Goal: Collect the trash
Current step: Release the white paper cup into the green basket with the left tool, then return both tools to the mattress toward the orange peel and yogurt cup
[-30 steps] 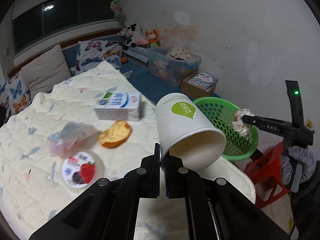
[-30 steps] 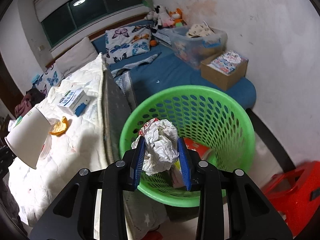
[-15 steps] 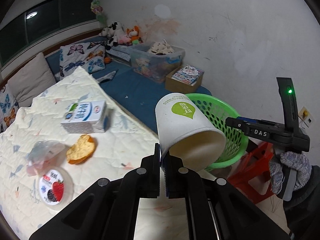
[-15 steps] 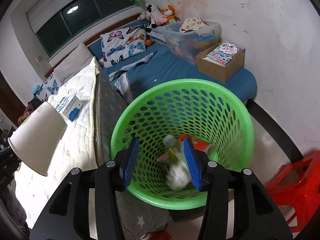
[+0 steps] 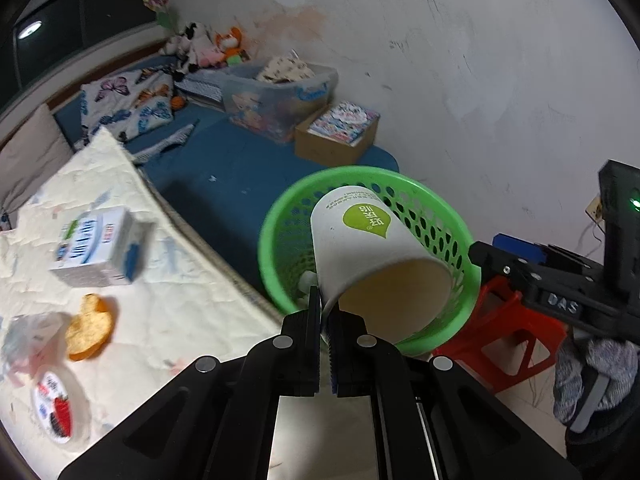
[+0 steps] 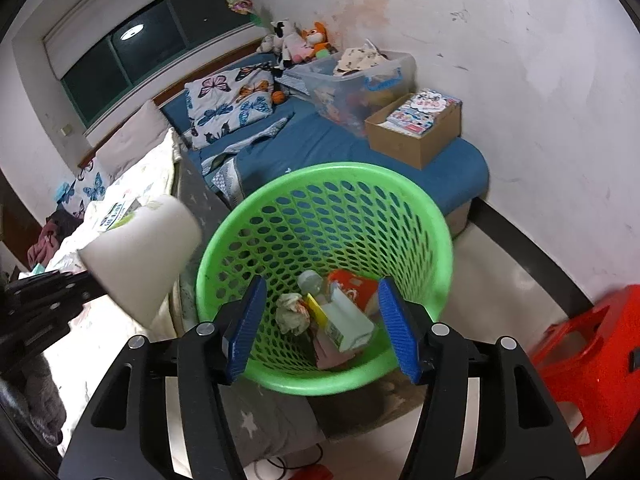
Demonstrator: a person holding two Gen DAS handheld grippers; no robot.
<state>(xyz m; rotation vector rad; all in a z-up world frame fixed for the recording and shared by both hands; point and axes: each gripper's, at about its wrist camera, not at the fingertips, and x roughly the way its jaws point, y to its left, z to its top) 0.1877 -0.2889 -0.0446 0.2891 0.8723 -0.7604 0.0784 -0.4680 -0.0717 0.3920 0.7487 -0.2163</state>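
Beside the quilted bed (image 5: 172,312), left claw (image 5: 325,312) pinches a paper cup (image 5: 372,256); right claw (image 6: 322,328) gapes, just widened, empty.

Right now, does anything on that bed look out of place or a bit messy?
Yes. Food litter lies on the pale quilt: a milk carton tipped on its side, a half-eaten piece of bread, a crumpled clear wrapper and a strawberry-print lid. They sit loose on bedding rather than in the green basket.
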